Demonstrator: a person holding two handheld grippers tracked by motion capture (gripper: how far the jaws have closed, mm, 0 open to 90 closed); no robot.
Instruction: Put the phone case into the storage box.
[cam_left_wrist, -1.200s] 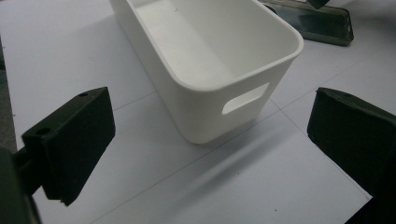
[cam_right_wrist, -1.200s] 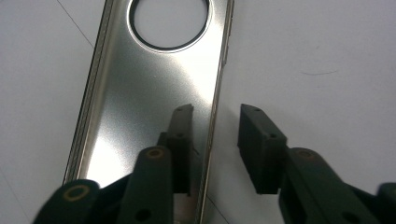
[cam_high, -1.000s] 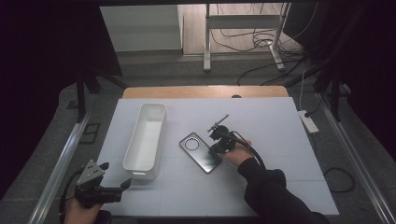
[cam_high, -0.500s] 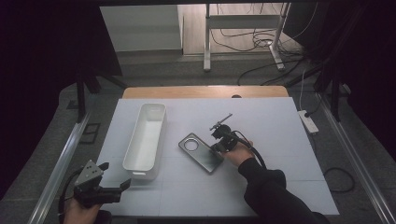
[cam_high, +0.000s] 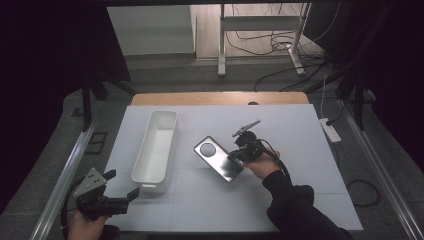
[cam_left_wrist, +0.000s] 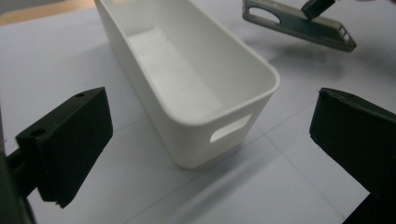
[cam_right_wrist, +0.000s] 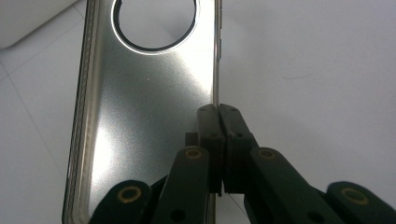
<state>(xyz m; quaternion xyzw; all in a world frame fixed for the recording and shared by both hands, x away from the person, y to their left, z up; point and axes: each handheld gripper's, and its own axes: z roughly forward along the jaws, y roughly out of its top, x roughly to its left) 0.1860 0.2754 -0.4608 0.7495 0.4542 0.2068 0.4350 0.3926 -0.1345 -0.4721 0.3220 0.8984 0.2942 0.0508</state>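
Note:
A silver-grey phone case (cam_high: 216, 158) with a round camera hole lies slantwise at the middle of the white table. My right gripper (cam_high: 236, 155) is shut on its right long edge (cam_right_wrist: 212, 70); the jaws pinch the thin rim at my right gripper (cam_right_wrist: 218, 112). In the left gripper view the case (cam_left_wrist: 299, 23) hangs a little above the table with a shadow under it. My left gripper (cam_high: 122, 184) is open at the front left, and its jaws point at the near end of the white bin (cam_high: 149, 181). Nothing sits between the jaws of my left gripper (cam_left_wrist: 212, 140).
The long white bin (cam_left_wrist: 261, 70) is empty and runs from front to back, left of the case. A wooden strip (cam_high: 220, 98) borders the table's far edge. A power strip (cam_high: 330, 130) lies on the floor to the right, and metal rails flank both sides.
The phone case has shifted slightly with my right gripper, which stays shut on its edge. My left gripper has barely moved.

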